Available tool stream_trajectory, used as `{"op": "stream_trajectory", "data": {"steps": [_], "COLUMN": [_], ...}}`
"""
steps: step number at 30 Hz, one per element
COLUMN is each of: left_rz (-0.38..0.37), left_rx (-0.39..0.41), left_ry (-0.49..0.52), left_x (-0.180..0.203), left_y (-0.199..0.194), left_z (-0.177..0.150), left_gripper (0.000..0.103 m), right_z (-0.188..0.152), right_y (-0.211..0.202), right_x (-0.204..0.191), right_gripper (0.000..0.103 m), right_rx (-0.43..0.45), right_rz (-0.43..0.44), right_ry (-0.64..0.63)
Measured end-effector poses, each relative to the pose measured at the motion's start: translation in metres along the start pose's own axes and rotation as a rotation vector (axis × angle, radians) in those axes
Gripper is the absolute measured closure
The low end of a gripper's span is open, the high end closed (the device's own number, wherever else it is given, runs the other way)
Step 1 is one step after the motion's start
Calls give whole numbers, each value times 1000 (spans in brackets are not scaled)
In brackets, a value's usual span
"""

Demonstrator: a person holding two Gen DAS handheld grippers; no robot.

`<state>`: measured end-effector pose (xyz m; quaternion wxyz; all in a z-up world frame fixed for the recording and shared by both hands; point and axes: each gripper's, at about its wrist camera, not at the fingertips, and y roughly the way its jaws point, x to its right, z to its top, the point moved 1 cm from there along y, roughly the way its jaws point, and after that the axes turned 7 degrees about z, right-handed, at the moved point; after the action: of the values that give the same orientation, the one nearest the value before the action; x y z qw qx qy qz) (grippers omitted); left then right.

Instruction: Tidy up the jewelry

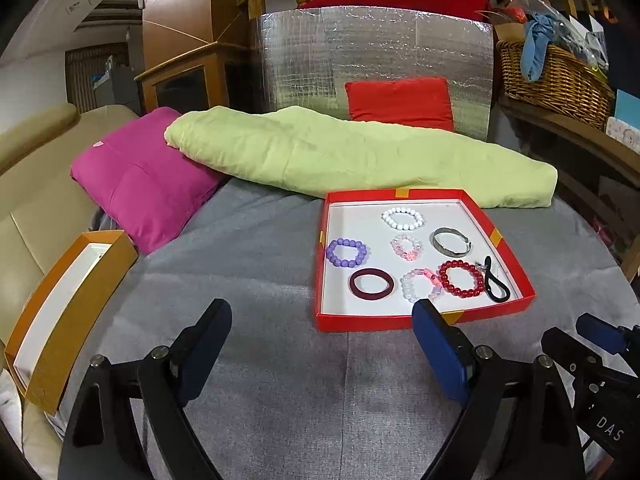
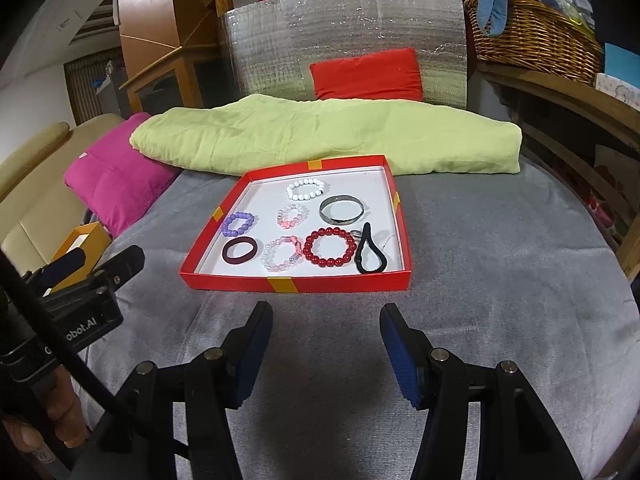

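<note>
While both grippers hover over the grey cover short of the red tray [image 2: 296, 283], eight pieces lie inside it: four bead bracelets near its middle, white [image 2: 306, 189], purple [image 2: 239, 224], dark red [image 2: 330, 247] and clear [image 2: 281, 254]; one small pink bead ring [image 2: 293, 216] behind the clear one; one silver bangle [image 2: 342, 209] right of that; one maroon band [image 2: 240, 251] and one black loop [image 2: 370, 255] at the front corners; one orange box [image 1: 60, 316] sits well left of the tray; left gripper [image 1: 322, 344] stands wide apart and empty; right gripper [image 2: 326, 350] stands apart, empty too.
</note>
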<state>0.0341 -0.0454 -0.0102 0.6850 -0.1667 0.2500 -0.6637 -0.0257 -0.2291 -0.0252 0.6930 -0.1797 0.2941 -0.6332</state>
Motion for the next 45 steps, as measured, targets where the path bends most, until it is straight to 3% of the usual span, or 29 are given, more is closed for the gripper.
{"op": "stream_trajectory", "data": {"steps": [45], "left_rz": [12], "left_rx": [-23], "left_ry": [-4], "left_x": [-12], "left_y": [6], "left_z": [-3], "left_gripper": [11], "right_z": [-1], "right_y": [6], "right_x": [-11], "right_gripper": [43], "right_rx": [11], "right_rz": [-13], "right_ry": [-21]}}
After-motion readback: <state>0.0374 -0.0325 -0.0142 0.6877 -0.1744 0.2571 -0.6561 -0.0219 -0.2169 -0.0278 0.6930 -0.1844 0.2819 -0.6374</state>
